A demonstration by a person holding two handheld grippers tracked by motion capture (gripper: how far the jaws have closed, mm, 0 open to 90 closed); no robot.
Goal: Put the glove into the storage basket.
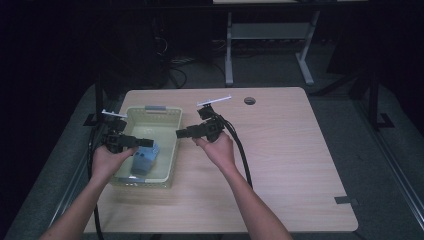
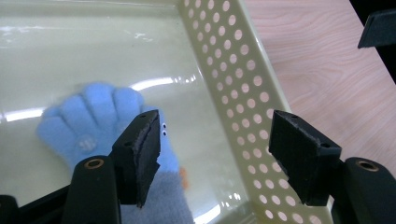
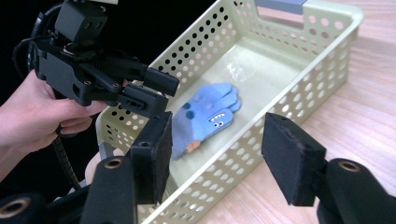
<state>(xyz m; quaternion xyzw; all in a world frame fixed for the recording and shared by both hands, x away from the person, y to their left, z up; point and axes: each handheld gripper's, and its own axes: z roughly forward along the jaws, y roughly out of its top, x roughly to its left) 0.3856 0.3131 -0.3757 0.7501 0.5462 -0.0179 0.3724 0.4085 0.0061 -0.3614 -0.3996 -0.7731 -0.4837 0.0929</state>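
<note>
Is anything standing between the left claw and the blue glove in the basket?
Nothing visible does. The left claw hangs open over the basket, straddling its perforated side wall, and the blue glove lies uncovered on the basket floor just below one jaw.

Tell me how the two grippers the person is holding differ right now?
The left gripper hangs over the inside of the basket, above the blue glove; the right gripper sits beside the basket's outer wall, over the table. The left one points right, the right one points left, so they face each other. Both are black, open and hold nothing.
</note>
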